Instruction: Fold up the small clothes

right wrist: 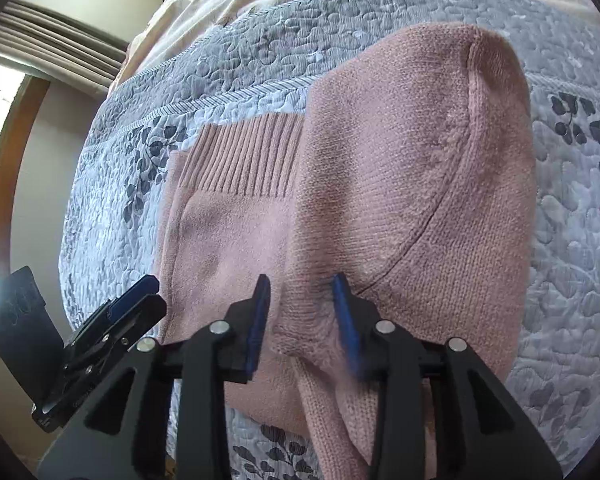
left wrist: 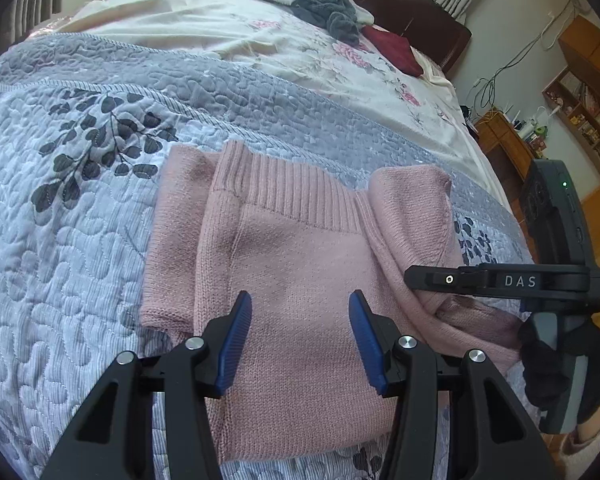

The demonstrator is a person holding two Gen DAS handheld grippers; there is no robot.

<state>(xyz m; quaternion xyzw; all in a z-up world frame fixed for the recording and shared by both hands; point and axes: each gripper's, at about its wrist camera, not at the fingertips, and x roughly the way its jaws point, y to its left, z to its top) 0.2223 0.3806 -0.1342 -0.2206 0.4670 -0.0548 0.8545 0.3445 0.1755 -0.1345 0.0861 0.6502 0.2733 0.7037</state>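
A big bed with a grey quilt holds the pink sweater, partly folded, at its near edge. The left gripper hangs open above it. The right gripper has its fingers spread around a sweater fold, and its hold is hard to make out.

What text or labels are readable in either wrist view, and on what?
"DAS": white letters on the black body of the right gripper, seen in the left wrist view.
Items on the shelves at far right: too small to read.
Right wrist view: no legible text; a dark device at the left edge bears marks too dim to read.
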